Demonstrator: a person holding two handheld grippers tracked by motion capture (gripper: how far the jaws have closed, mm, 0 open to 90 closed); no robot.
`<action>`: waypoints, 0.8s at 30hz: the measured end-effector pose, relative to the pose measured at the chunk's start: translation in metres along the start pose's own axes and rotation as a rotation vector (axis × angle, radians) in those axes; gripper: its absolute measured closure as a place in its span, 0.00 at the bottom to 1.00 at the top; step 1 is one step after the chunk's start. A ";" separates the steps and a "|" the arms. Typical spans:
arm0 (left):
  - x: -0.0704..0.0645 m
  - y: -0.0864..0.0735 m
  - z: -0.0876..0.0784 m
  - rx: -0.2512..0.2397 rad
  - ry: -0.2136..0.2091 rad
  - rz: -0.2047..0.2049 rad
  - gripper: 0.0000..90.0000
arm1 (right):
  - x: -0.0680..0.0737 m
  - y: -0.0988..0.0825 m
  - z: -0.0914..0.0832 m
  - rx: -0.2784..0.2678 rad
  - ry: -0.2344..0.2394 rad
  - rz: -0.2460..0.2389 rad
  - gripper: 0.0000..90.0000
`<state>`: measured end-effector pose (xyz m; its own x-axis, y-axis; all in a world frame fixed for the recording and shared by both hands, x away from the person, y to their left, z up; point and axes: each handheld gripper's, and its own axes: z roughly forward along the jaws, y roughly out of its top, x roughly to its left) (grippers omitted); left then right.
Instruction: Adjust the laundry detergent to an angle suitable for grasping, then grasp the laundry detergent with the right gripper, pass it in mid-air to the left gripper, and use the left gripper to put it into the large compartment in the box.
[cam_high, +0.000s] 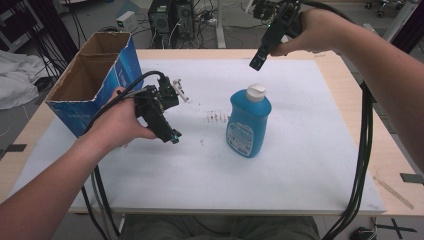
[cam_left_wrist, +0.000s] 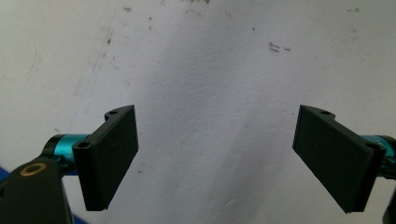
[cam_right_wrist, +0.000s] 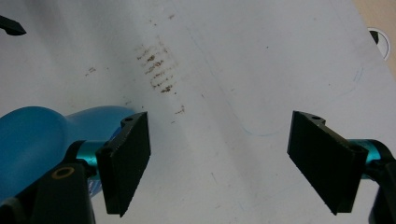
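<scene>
Here the blue bottle (cam_high: 248, 121) bears a label, its print unreadable.

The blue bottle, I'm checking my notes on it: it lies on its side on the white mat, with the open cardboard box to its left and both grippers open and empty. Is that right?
Not quite. The blue bottle stands upright on the white mat, white cap up, as the high view shows. The rest holds: the cardboard box is open to its left, and the left gripper and right gripper are open and empty.
</scene>
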<state>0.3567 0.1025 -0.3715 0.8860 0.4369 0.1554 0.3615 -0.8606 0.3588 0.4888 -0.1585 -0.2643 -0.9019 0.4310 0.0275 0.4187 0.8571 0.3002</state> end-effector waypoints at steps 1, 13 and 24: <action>0.000 0.000 0.000 0.001 0.000 0.000 0.16 | 0.000 0.000 0.000 0.000 0.000 0.001 0.23; 0.001 0.000 0.000 0.004 0.009 -0.009 0.16 | -0.002 -0.003 -0.002 -0.005 -0.002 0.007 0.23; -0.001 -0.001 -0.003 -0.001 0.009 -0.013 0.16 | 0.001 -0.005 -0.006 -0.010 -0.008 0.011 0.23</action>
<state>0.3550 0.1038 -0.3691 0.8787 0.4501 0.1588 0.3723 -0.8546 0.3620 0.4855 -0.1643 -0.2599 -0.8964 0.4426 0.0232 0.4274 0.8494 0.3097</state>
